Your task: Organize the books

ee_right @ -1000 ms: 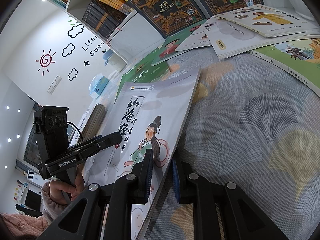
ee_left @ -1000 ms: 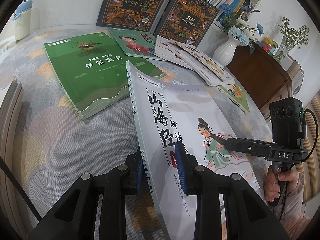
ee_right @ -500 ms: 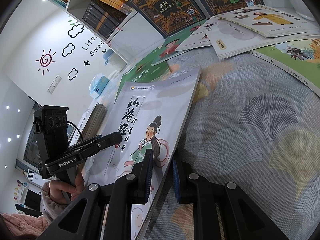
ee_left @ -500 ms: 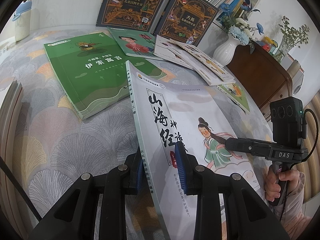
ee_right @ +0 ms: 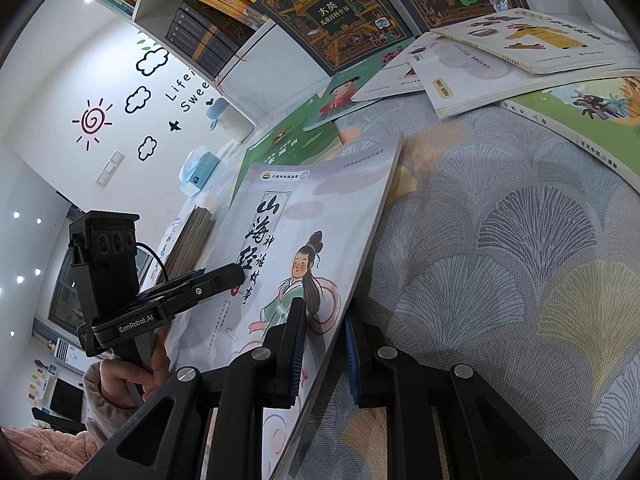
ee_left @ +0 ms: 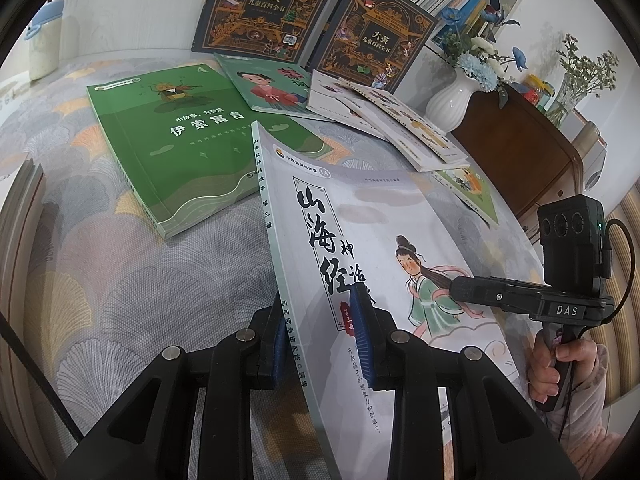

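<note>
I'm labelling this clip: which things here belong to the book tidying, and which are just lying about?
Job:
- grey book, clamped by left gripper and right gripper
- green book
- two dark encyclopedias
- picture books

Lying about:
- white vase
- tissue pack
- wooden cabinet

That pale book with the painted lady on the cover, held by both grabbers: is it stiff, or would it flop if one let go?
Probably floppy. The pale book is a thin softcover, and its cover already curves between the left gripper at the spine and the right gripper at the open edge. Released on one side, it would likely sag. It looks light, and its glossy cover may slip.
</note>
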`<state>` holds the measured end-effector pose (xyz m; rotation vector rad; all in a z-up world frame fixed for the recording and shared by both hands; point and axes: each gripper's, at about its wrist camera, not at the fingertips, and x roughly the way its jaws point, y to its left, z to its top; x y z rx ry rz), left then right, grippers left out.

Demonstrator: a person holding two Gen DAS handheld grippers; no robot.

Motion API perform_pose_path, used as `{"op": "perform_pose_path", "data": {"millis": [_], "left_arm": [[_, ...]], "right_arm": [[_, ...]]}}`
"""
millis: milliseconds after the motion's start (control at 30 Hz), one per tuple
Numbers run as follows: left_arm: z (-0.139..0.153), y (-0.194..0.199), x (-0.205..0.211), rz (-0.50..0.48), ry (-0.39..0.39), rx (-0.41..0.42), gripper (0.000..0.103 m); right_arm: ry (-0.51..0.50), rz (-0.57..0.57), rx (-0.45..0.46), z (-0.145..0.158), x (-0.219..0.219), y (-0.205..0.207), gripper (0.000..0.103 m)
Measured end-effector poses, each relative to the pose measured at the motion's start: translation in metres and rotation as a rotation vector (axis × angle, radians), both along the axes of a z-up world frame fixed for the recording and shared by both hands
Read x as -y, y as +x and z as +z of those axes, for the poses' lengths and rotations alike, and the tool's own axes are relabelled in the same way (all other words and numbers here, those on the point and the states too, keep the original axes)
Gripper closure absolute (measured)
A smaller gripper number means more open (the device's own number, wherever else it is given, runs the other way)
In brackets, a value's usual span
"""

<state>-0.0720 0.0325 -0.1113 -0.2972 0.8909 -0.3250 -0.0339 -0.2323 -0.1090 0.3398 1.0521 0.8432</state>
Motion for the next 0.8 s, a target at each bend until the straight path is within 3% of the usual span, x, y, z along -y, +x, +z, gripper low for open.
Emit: {"op": "perform_pose_path", "data": {"millis": [800], "left_arm": [[-0.0009,0.0008,-0.0039,-0.013,-0.025,-0.002,0.075]], "right_arm": [[-0.003,0.002,0.002,-0.0002,0.0001,0.0008,0.088]]}}
